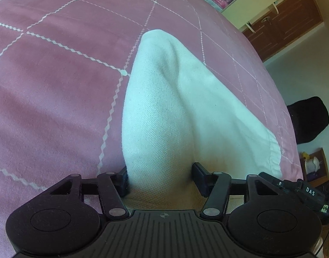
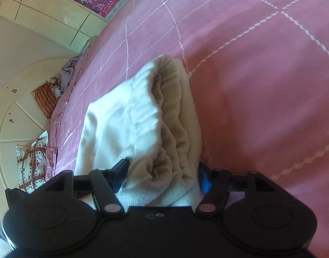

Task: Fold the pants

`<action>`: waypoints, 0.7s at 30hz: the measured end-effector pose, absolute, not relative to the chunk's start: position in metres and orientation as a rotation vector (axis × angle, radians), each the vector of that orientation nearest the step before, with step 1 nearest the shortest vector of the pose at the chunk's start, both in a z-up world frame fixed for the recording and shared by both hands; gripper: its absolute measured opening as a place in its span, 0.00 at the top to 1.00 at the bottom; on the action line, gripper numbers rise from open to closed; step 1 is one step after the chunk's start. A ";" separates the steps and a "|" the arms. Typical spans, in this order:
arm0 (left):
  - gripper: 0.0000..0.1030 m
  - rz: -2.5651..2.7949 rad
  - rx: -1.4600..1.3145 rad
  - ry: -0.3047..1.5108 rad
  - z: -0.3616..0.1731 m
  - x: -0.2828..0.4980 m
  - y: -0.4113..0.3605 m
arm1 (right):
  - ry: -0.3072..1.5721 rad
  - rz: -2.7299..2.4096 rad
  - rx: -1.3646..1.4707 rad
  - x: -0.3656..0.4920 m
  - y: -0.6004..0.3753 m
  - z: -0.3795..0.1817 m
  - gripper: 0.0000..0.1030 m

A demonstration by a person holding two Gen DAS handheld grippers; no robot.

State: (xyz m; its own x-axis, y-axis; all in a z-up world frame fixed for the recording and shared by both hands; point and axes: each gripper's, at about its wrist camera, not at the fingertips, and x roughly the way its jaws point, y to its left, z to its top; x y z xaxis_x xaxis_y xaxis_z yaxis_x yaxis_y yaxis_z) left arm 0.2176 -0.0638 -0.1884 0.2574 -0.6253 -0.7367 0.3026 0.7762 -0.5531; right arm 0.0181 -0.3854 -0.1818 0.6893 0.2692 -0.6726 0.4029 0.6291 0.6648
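Note:
White pants (image 1: 164, 107) lie on a pink bedspread (image 1: 57, 86). In the left wrist view the cloth rises in a ridge from the bed into my left gripper (image 1: 161, 178), whose fingers press on it from both sides. In the right wrist view the gathered waistband end of the pants (image 2: 160, 129) runs into my right gripper (image 2: 162, 176), whose fingers close on the bunched fabric. The fingertips of both grippers are partly hidden by cloth.
The pink bedspread (image 2: 261, 86) with white zigzag lines spreads all round. The bed edge is at the right in the left wrist view, with a black object (image 1: 306, 120) and floor beyond. Patterned cloths (image 2: 33, 165) lie beside the bed at left in the right wrist view.

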 end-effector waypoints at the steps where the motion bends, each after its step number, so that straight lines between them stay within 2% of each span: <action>1: 0.44 -0.637 -0.333 1.148 -0.188 0.217 -0.064 | 0.835 -0.096 0.893 0.022 -0.381 -0.181 0.36; 2: 0.45 -0.629 -0.333 1.141 -0.186 0.214 -0.064 | 0.833 -0.107 0.874 0.024 -0.377 -0.181 0.36; 3: 0.50 -0.626 -0.330 1.128 -0.184 0.212 -0.063 | 0.834 -0.118 0.855 0.025 -0.373 -0.179 0.39; 5: 0.58 -0.627 -0.329 1.104 -0.177 0.206 -0.060 | 0.830 -0.117 0.853 0.025 -0.367 -0.174 0.50; 7: 0.64 -0.631 -0.345 1.084 -0.169 0.204 -0.058 | 0.806 -0.086 0.845 0.024 -0.363 -0.164 0.53; 12: 0.69 -0.656 -0.388 1.007 -0.136 0.206 -0.055 | 0.715 -0.005 0.892 0.030 -0.363 -0.131 0.56; 21: 0.70 -0.693 -0.448 0.807 -0.058 0.254 -0.063 | 0.533 0.116 0.824 0.081 -0.372 -0.046 0.56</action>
State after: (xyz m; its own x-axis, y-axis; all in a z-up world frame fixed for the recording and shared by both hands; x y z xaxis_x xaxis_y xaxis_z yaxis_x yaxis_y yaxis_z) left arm 0.2542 -0.0631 -0.0581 0.4945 -0.7104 -0.5008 0.3869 0.6958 -0.6051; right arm 0.0810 -0.3723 -0.0457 0.8629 0.3001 -0.4066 0.1049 0.6808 0.7250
